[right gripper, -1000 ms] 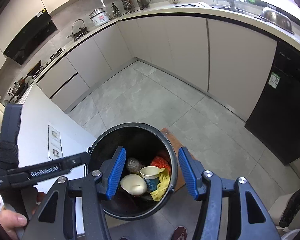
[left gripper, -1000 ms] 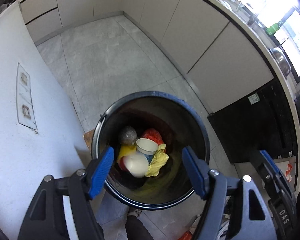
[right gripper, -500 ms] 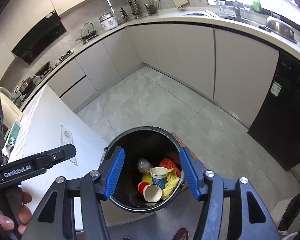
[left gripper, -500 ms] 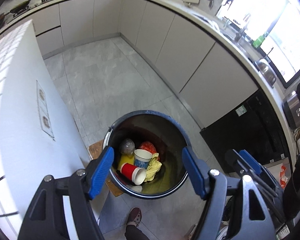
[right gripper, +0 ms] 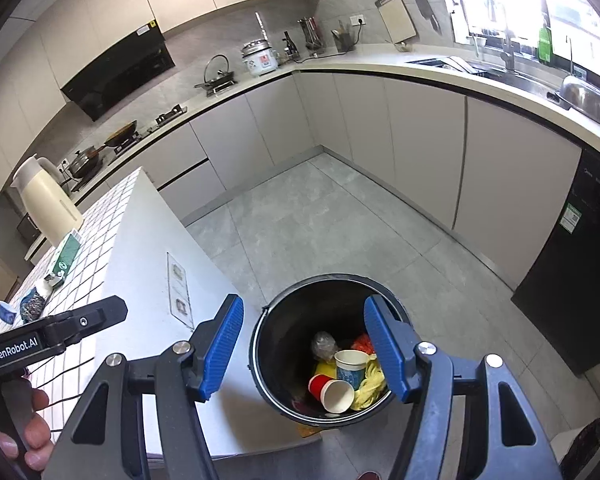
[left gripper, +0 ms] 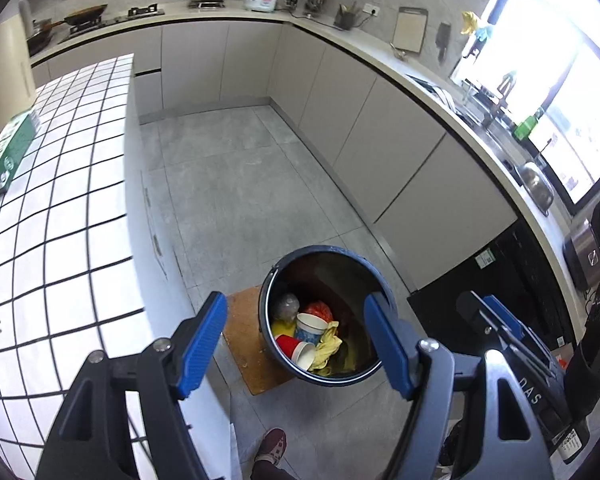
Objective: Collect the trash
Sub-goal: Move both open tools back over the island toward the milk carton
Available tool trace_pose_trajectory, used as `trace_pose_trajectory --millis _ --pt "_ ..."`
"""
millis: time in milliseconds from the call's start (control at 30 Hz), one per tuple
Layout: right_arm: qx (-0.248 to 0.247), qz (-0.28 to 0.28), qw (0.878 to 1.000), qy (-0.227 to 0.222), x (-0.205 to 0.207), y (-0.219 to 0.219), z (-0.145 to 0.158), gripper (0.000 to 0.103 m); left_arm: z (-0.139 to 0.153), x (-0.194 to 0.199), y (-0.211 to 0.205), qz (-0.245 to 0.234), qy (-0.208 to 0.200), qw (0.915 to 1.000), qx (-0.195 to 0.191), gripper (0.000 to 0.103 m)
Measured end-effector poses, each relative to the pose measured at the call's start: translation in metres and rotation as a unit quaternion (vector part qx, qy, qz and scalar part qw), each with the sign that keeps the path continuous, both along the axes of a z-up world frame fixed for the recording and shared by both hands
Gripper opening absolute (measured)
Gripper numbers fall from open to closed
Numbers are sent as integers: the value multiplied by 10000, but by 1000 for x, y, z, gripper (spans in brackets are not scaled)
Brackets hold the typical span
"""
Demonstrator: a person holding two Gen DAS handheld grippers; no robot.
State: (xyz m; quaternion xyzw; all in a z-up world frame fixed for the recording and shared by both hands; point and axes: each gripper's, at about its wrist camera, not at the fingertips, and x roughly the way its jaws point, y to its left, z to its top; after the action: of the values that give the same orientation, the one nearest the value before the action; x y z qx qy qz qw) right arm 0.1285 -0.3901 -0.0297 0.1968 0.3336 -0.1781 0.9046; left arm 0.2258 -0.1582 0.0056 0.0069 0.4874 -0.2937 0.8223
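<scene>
- Both grippers were over the bin (left gripper: 324, 314), w/ nothing held: left gripper (left gripper: 296, 346) had its fingers wide apart, right gripper (right gripper: 314, 350) the same. Bin sat on the floor, below and ahead of both finger pairs, framed btwn the blue pads in each wrist view.
- Key relation, as I judged it: remaining trash wasn't under the fingers at all. It lay on the tiled counter (right gripper: 112, 248), off to the left of my right fingers and well apart from the bin: a small dark crumpled wrapper (right gripper: 32, 306) and a little blue-white cup (right gripper: 7, 312), close together near the counter's far-left part. A green-white carton (right gripper: 66, 256) lay further along, long axis running up the counter toward the cream jug (right gripper: 46, 200); couldn't tell if the carton counted as trash.
- Left gripper looked the nearer one to that side, since the counter ran along the left of its fingers; in its view only the carton (left gripper: 10, 152) showed, wrapper and cup out of frame.
- Materials: bin round, dark, smooth-walled, thin rim, standing on a brown mat (left gripper: 246, 344). Inside: red paper cup (right gripper: 332, 392) lying on its side, white inside facing up; blue-patterned paper cup (right gripper: 350, 366) upright; yellow crumpled cloth or glove (right gripper: 370, 380), soft; clear crinkled plastic (right gripper: 323, 344); orange-red film bag (left gripper: 318, 310).
- Counter top glossy white tile w/ dark grout; floor grey matte stone.
</scene>
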Motion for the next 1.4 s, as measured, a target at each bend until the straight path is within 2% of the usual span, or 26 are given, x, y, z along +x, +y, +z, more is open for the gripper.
trace_pose_trajectory --millis 533,833,1133,1400 --pt "-187 454 9986 -207 8 33 27 65 24 -11 49 476 -241 9982 -257 73" --pt "-243 931 9948 -330 24 68 45 66 39 -13 88 868 -417 9946 -386 73" --pt "-327 1743 9827 -537 58 144 65 69 47 -9 167 1656 -566 9838 -396 73" --pt "-328 2432 9678 -556 94 230 70 70 45 -4 262 2446 -629 9671 -315 73"
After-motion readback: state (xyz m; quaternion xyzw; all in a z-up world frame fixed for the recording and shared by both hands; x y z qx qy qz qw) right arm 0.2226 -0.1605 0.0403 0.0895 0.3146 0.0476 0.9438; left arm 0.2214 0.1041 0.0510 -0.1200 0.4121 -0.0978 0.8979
